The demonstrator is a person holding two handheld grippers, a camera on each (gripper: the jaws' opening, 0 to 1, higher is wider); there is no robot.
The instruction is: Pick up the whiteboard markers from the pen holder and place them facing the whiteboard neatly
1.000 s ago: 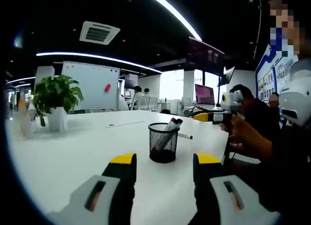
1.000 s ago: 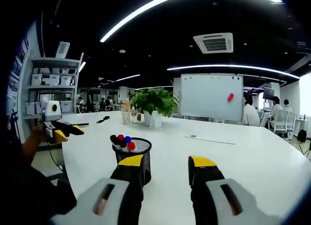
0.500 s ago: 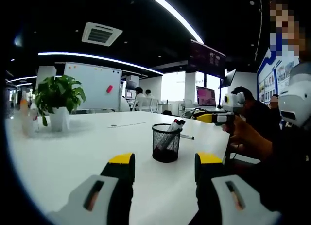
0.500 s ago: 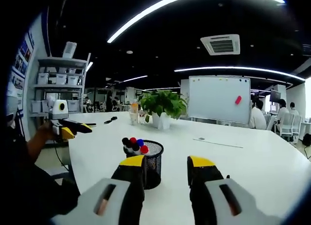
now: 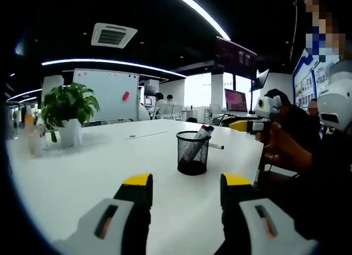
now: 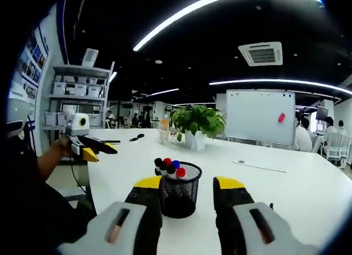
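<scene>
The black wire-mesh pen holder (image 6: pixel 180 189) stands on the white table (image 6: pixel 286 189) just beyond my right gripper (image 6: pixel 189 184), whose jaws gape empty; my left gripper (image 5: pixel 186 184) is likewise open, empty, farther back. Capped whiteboard markers (image 6: pixel 168 167), red, blue and black, lean inside the holder.

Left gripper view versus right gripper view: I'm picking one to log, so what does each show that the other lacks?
Left alone: a laptop and a loose marker on the table. Right alone: storage shelves and the markers' coloured caps. Both: mesh pen holder, potted plant, whiteboard.
</scene>
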